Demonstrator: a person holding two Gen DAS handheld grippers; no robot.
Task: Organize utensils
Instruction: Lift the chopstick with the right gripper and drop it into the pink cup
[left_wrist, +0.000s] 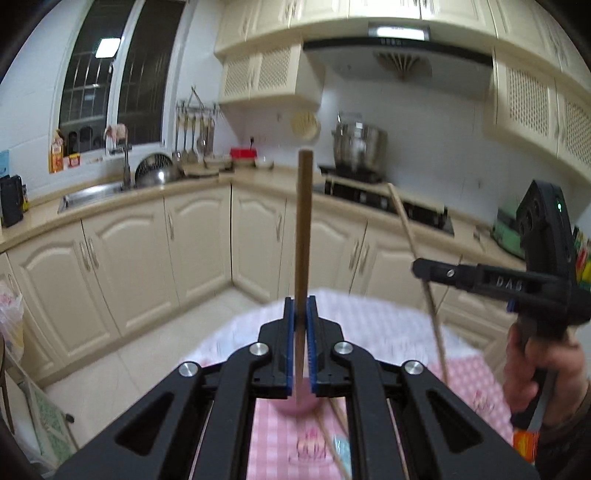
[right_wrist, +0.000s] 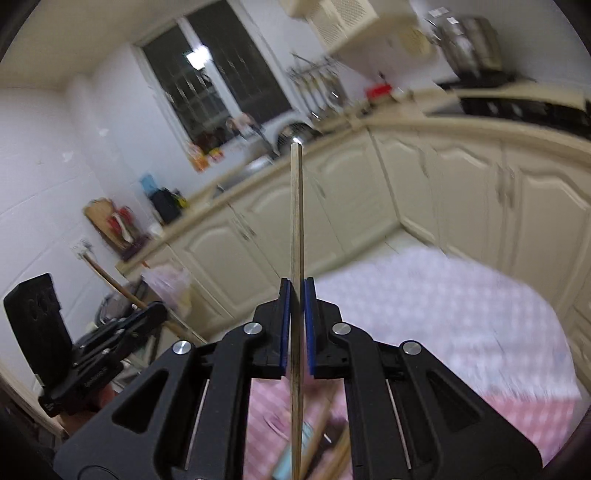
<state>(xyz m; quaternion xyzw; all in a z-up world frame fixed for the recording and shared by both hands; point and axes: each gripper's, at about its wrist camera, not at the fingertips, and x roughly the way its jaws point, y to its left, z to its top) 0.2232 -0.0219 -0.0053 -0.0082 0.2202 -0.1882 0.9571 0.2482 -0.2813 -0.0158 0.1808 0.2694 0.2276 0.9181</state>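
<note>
While both of my tools are raised above the pink checked tablecloth, each has a long wooden stick pinched between its blue pads. My left gripper has its jaws drawn in to a narrow slot, and the darker wooden utensil handle stands up through it, rising well past the fingertips toward the kitchen counter beyond; its lower end runs down behind the jaws, where a blurred pink rounded shape shows, and I cannot tell whether that is part of the utensil. My right gripper is closed just as far on a paler, thinner stick, which points straight ahead along the fingers and continues down below the jaws toward the table. Seen from my left camera, the right gripper sits off to the right with my right hand around its grip, its stick leaning up and to the left, apart from the darker one. From the right camera the left gripper shows at the lower left, well apart from the right one. On the cloth below the jaws lie more wooden sticks, crossing each other beside something light blue, too blurred to name. Cream cabinets and the sink fill the background.
</note>
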